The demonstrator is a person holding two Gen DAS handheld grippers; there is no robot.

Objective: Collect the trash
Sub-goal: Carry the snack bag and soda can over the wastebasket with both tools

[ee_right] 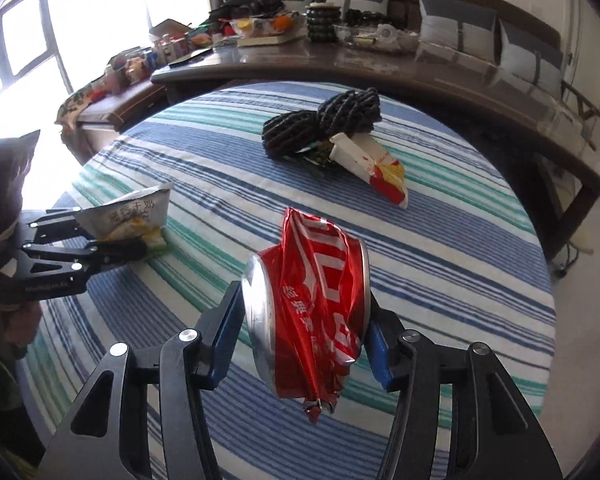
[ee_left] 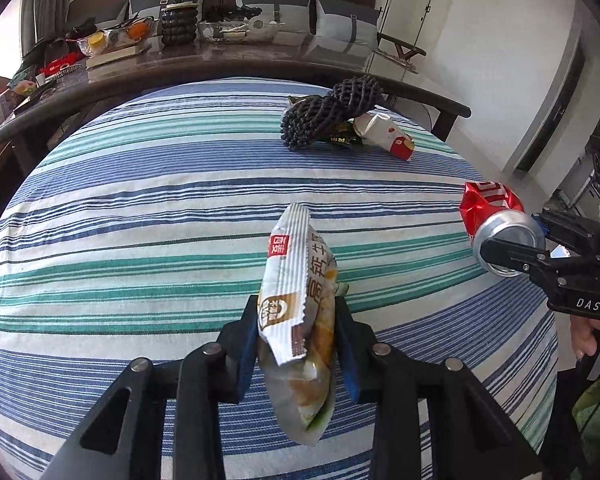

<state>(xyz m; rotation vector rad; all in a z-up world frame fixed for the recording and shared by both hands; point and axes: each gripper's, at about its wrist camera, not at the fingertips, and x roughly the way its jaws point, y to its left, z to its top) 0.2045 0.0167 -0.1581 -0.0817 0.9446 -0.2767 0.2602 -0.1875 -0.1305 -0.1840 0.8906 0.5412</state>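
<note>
Left wrist view: left gripper (ee_left: 298, 320) clamps snack wrapper (ee_left: 300, 280).

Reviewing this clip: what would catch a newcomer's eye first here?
The crushed red can clamped in the right gripper, and the snack wrapper pinched in the left gripper. Behind them on the striped tablecloth sits a pile: black foam netting beside a crumpled paper cup.

1. We're seeing open striped cloth (ee_left: 148, 216) stretching wide between us and the far pile.
2. Foam netting (ee_left: 328, 114), a green wrapper (ee_left: 342, 140) and a paper carton (ee_left: 388, 134) are crowding the far edge.
3. The dark table (ee_left: 260, 64) is walling off everything behind.
</note>
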